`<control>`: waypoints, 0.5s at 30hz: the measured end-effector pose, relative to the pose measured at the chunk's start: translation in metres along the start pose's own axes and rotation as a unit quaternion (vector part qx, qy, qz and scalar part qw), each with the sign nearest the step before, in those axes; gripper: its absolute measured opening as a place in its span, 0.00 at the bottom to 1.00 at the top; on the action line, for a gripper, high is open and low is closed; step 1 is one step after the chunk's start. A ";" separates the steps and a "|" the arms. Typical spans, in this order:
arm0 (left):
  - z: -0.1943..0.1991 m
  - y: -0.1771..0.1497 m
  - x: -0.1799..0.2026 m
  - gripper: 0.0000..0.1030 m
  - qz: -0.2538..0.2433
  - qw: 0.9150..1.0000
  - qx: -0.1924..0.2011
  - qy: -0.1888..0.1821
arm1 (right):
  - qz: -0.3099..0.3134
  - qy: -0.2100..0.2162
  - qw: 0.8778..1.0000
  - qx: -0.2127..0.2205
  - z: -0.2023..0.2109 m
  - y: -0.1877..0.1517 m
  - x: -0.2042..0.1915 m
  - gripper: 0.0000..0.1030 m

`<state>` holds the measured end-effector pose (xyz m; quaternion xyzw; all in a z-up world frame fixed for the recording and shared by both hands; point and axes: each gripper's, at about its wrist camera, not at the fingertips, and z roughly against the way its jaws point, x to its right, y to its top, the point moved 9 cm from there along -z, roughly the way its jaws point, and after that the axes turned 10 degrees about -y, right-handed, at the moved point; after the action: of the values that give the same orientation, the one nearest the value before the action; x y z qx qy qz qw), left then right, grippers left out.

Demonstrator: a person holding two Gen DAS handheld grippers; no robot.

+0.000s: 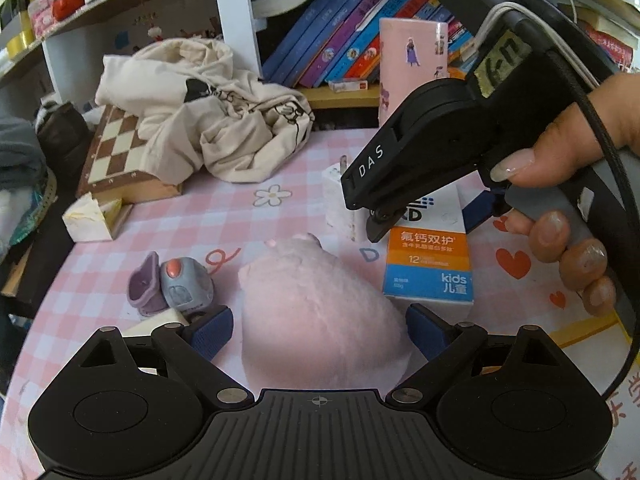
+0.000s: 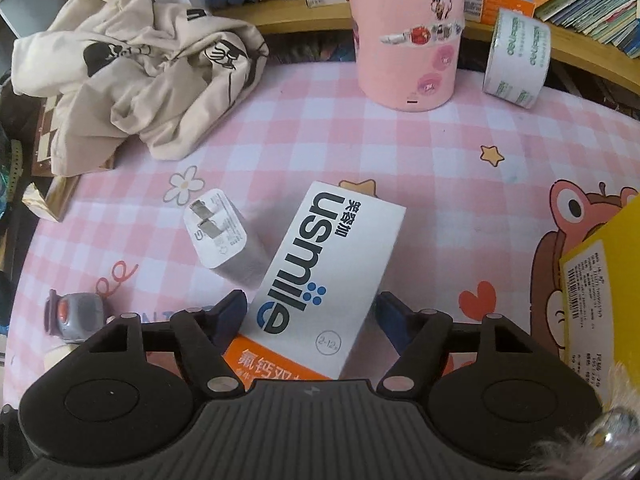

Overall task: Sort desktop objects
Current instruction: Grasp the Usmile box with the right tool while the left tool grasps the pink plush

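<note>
A pink plush toy [image 1: 320, 312] lies on the pink checked tablecloth [image 1: 224, 224]. My left gripper [image 1: 320, 332] stands open, with a blue pad on each side of the toy. A white and orange toothpaste box [image 2: 324, 264] lies flat; the left wrist view shows it as the box [image 1: 432, 264]. My right gripper [image 2: 310, 312], held in a person's hand [image 1: 568, 216], is open astride the box's near end, pads close to both sides. A white charger plug [image 2: 224, 236] lies left of the box. A grey and purple toy [image 1: 176, 284] sits at the left.
A pink sticker-covered cylinder [image 2: 404, 32] and a tape roll [image 2: 516, 60] stand at the back by the bookshelf [image 1: 340, 28]. A cream cloth [image 1: 208, 112] is heaped on a chessboard [image 1: 116, 148] at back left. A yellow box [image 2: 600, 280] sits at the right.
</note>
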<state>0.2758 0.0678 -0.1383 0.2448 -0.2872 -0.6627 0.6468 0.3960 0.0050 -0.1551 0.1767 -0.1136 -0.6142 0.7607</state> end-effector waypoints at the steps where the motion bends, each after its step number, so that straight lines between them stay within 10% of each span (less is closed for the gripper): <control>1: 0.000 -0.001 0.000 0.89 0.001 1.000 -0.002 -0.003 | 0.005 0.001 1.000 0.004 0.000 0.001 0.000 0.68; 6: 0.000 -0.005 0.002 0.71 0.004 1.000 -0.009 -0.020 | 0.020 0.011 1.000 0.011 0.002 0.000 0.002 0.64; 15: 0.032 -0.014 0.009 0.68 0.016 0.998 0.006 -0.062 | 0.086 0.009 0.996 0.016 0.025 -0.027 0.010 0.51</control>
<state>0.2433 0.0614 -0.1246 0.2026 -0.3349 -0.6644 0.6367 0.3645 -0.0132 -0.1443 0.1837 -0.1309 -0.5430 0.8089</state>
